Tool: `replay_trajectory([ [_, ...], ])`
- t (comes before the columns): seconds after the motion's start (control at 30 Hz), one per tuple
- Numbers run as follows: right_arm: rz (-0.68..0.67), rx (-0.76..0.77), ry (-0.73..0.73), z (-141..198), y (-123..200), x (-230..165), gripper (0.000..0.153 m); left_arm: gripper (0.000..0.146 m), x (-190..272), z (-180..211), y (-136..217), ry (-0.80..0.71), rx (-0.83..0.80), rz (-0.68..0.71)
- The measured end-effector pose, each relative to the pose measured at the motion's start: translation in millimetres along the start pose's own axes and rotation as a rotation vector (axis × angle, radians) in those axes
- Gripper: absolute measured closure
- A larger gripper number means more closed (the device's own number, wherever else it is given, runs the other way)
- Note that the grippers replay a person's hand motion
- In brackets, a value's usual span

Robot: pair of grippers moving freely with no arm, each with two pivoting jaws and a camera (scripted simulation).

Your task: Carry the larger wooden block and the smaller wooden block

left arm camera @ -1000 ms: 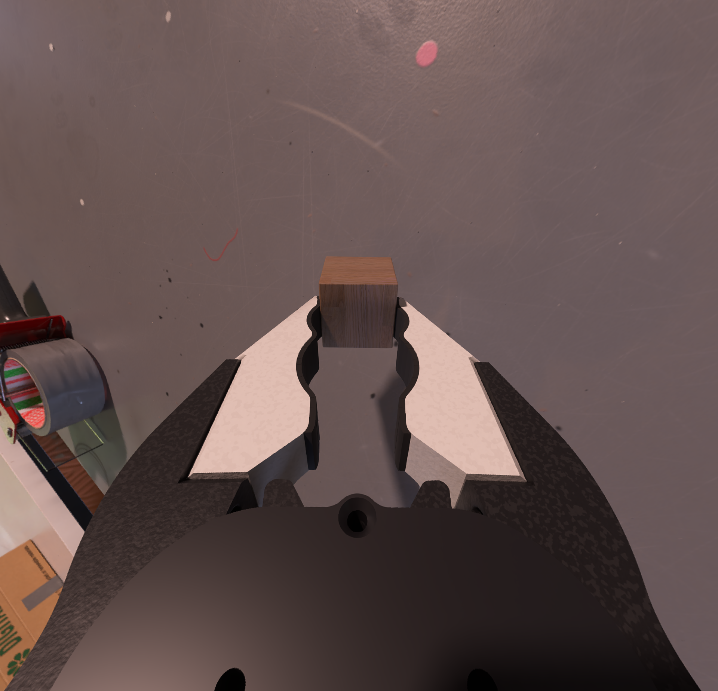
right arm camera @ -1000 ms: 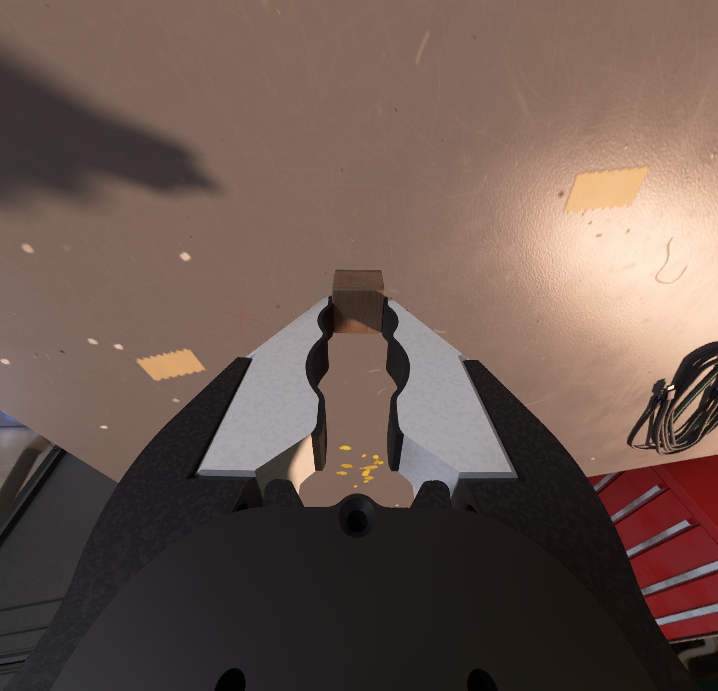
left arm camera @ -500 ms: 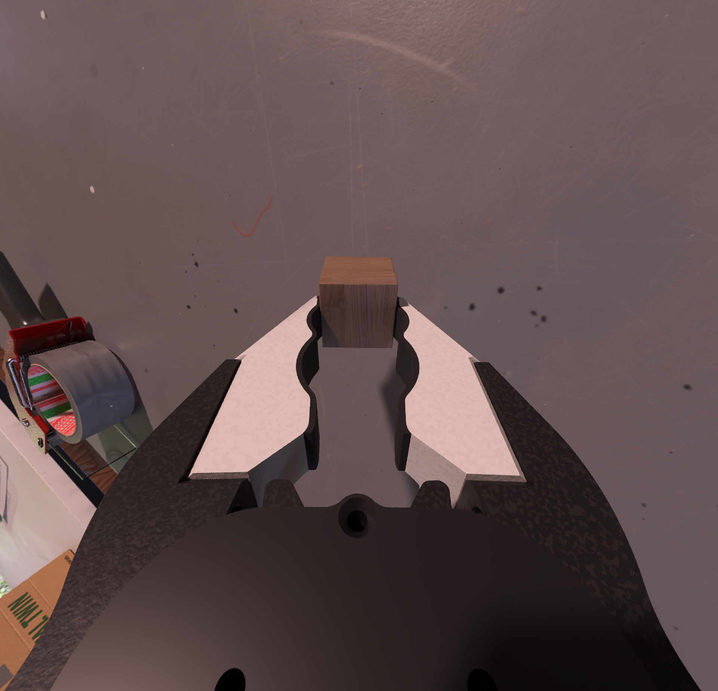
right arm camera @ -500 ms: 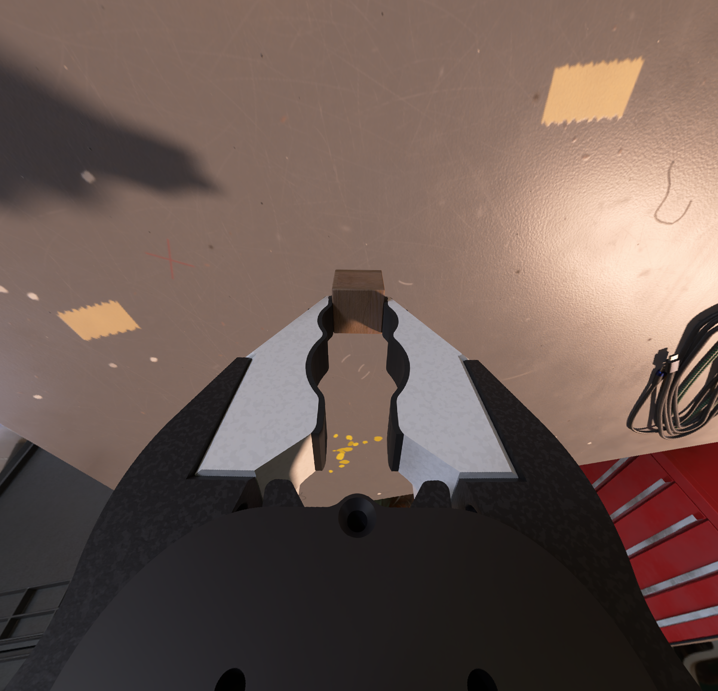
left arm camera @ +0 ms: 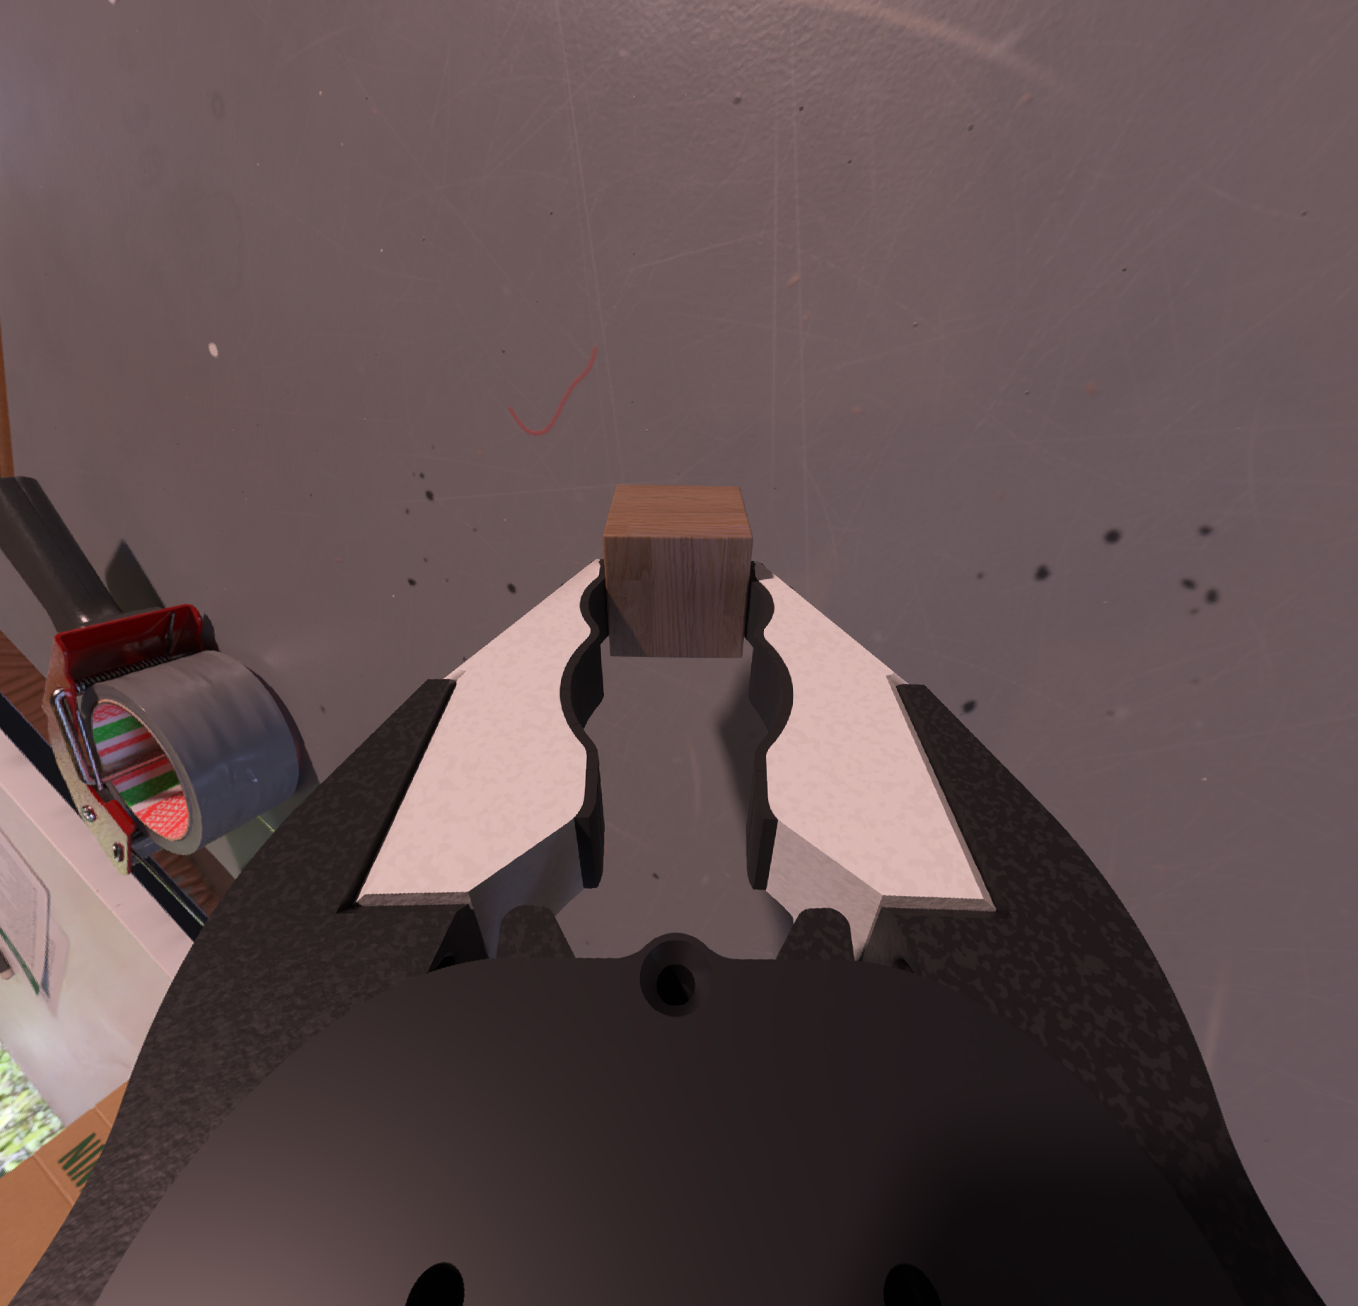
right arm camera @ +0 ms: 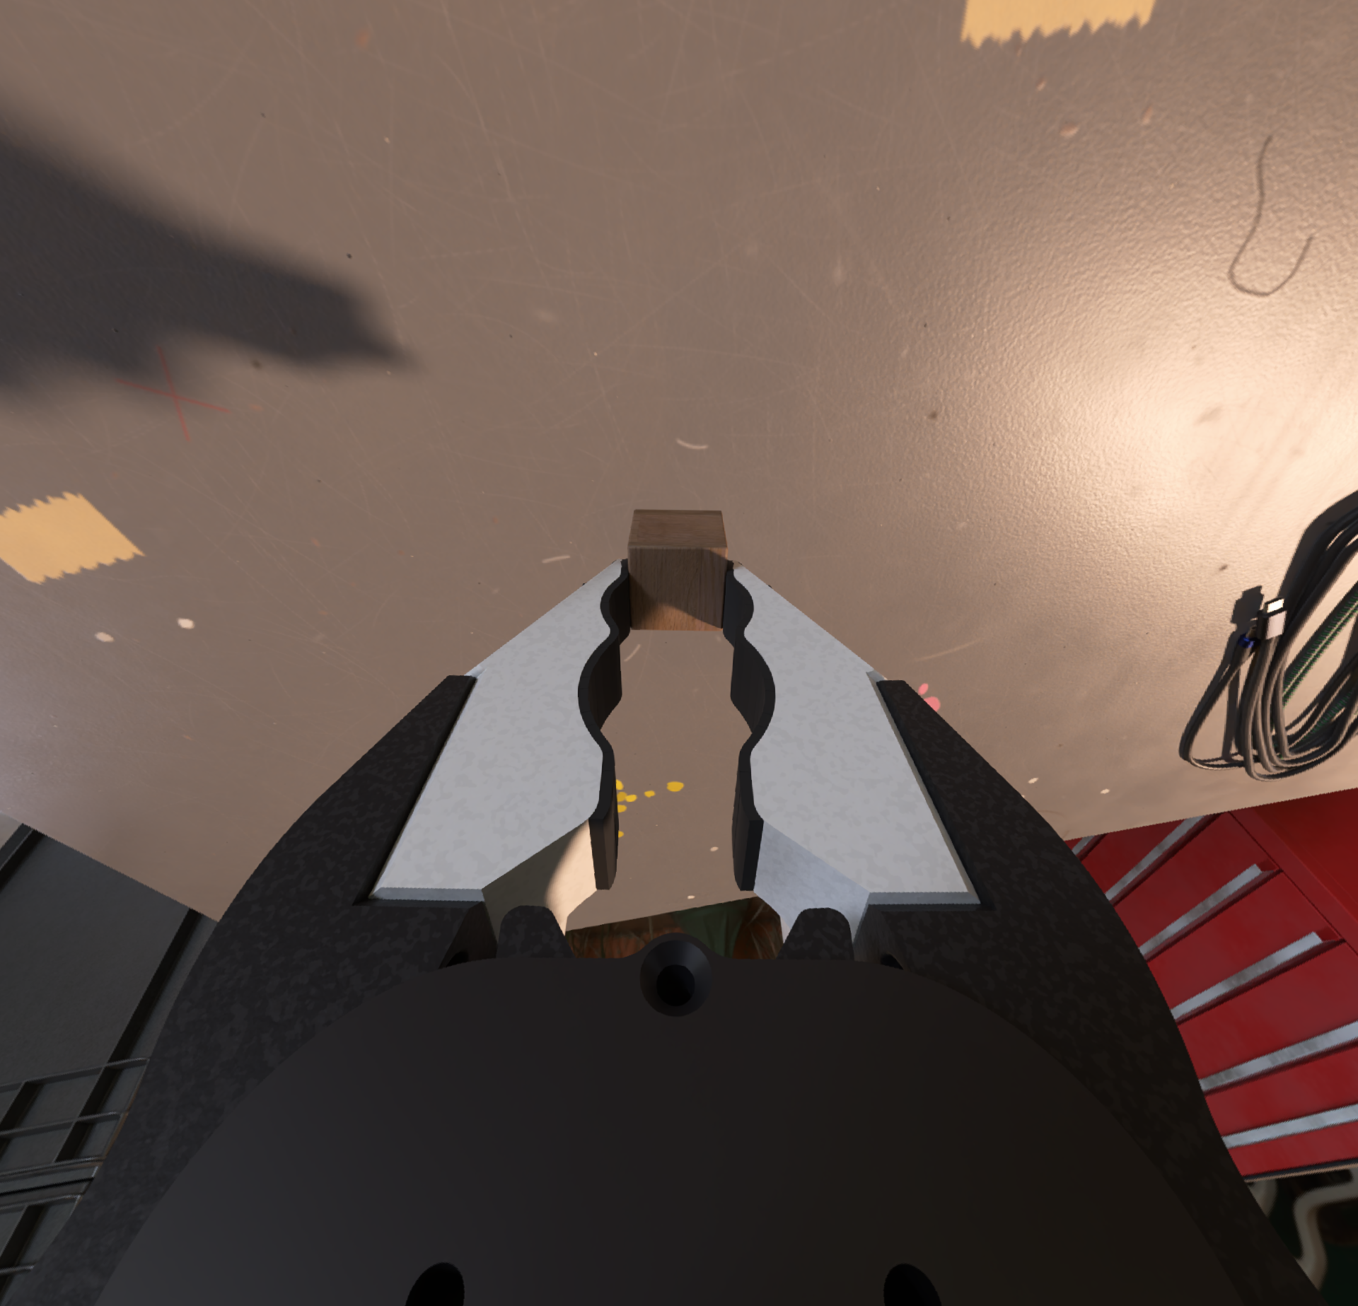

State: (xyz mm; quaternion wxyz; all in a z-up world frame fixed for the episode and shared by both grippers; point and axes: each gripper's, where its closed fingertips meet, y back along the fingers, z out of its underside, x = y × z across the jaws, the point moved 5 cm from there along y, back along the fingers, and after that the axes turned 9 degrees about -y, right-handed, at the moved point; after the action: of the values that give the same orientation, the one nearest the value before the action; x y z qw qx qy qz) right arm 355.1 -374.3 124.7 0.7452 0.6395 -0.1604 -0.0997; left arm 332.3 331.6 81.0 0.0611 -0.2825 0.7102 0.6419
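Observation:
In the left wrist view my left gripper point(left arm camera: 676, 587) is shut on the larger wooden block point(left arm camera: 676, 573), a brown cube held between the fingertips above the grey table point(left arm camera: 955, 279). In the right wrist view my right gripper point(right arm camera: 676, 580) is shut on the smaller wooden block point(right arm camera: 676, 573), a brown cube held at the fingertips above the tan-lit table point(right arm camera: 735, 242). Neither gripper shows in the other's view.
A red tape dispenser with a grey roll point(left arm camera: 176, 742) sits at the left table edge, with a cardboard box point(left arm camera: 44, 1182) below it. A coil of dark cable point(right arm camera: 1286, 668) lies at the right. A red drawer cabinet point(right arm camera: 1249, 977) stands beyond the table edge. Tan tape patches point(right arm camera: 62, 536) mark the table.
Both grippers have moved over the table with their blocks still held. The table marks have slid right in the left view and up and right in the right view.

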Motion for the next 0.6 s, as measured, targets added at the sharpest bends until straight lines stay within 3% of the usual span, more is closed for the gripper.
replay_trajectory([
  [0.6, 0.019, -0.028, 0.020, 26, -7, 33, 0.129, 0.110, -24, 18, -11, -0.050, -0.002, 0.026],
])
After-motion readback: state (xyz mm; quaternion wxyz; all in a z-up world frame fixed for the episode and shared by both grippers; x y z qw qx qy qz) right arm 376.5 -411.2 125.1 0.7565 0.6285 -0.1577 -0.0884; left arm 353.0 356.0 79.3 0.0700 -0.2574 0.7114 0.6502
